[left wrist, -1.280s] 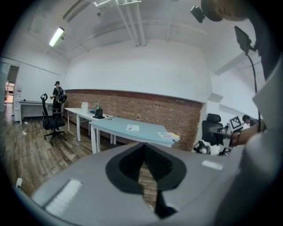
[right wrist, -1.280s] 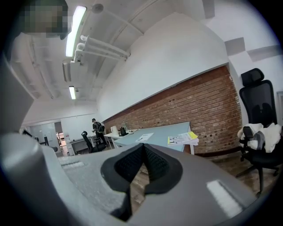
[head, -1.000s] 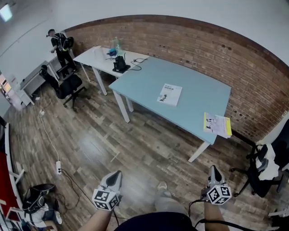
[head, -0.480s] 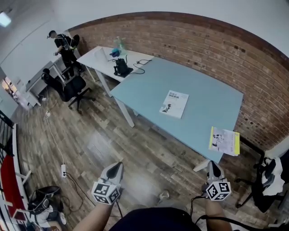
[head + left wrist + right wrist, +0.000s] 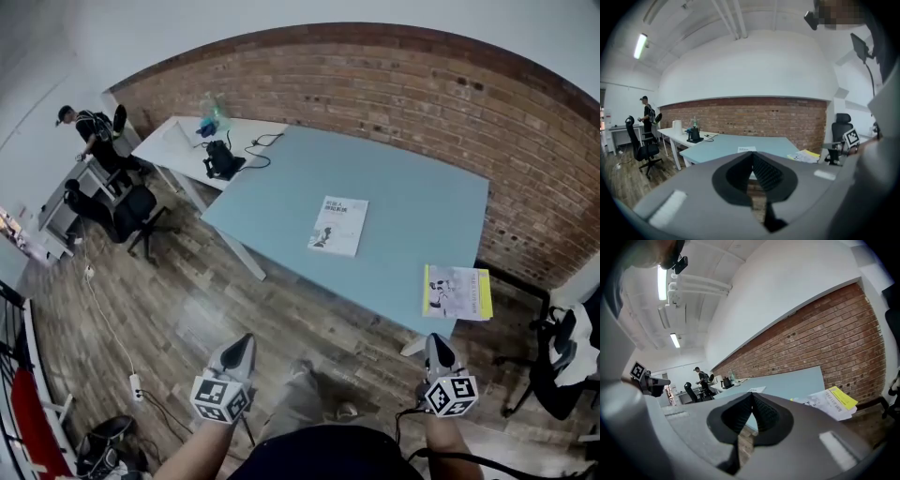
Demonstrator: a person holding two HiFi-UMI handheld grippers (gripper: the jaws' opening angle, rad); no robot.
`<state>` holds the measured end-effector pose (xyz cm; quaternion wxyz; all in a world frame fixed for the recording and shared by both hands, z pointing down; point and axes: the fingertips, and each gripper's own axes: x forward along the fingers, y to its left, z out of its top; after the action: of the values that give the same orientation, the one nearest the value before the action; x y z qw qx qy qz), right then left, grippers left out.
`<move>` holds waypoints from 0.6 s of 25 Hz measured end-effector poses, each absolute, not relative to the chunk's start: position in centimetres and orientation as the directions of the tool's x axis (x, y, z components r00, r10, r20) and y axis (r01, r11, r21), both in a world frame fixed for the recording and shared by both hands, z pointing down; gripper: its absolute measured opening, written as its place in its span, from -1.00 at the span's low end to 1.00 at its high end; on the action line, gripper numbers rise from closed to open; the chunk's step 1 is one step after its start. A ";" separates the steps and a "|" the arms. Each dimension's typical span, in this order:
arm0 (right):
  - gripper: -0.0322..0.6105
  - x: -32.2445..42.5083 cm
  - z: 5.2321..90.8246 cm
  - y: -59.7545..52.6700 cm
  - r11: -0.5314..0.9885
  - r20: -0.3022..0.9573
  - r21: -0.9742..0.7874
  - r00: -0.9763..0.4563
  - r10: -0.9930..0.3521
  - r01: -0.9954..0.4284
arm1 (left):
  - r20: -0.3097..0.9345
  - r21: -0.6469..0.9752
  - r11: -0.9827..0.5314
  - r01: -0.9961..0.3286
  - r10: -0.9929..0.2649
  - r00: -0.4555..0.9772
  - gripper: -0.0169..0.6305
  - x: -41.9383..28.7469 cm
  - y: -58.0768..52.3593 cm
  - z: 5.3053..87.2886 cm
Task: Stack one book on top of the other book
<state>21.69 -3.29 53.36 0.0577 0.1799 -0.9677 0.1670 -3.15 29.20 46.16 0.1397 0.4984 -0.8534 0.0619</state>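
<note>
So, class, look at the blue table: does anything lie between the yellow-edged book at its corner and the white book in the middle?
Nothing visible does. The blue table is bare between the yellow-edged book and the white book, so the way from one to the other looks open across the top.

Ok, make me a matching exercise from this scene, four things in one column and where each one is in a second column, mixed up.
Things:
1. white book
2. yellow-edged book
3. black object
4. left gripper

Places:
A. on the white table
B. over the wood floor, shut and empty
C. middle of the blue table
D. near right corner of the blue table

Pairs: 1-C, 2-D, 3-A, 4-B
</note>
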 end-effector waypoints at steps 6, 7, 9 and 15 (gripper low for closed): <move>-0.89 22.4 55.1 -6.3 0.835 0.226 -0.298 -0.884 -0.409 -0.463 | 0.242 0.040 0.409 -0.912 -0.889 -0.388 -0.93 -4.9 23.5 46.4; -0.89 21.9 54.8 -6.7 0.833 0.222 -0.291 -0.880 -0.419 -0.470 | 0.240 0.032 0.396 -0.918 -0.894 -0.378 -0.93 -5.4 23.1 46.5; -0.89 20.3 53.9 -7.4 0.838 0.208 -0.281 -0.882 -0.423 -0.468 | 0.237 0.014 0.382 -0.924 -0.899 -0.368 -0.93 -7.2 22.6 46.4; -0.89 13.7 52.5 -9.9 0.839 0.225 -0.265 -0.876 -0.426 -0.476 | 0.237 0.014 0.367 -0.930 -0.905 -0.353 -0.93 -14.3 20.7 46.7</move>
<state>13.68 -9.95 52.48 0.0788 0.2361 -0.9555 0.1581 -14.32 20.68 46.70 0.1026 0.5593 -0.8203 0.0612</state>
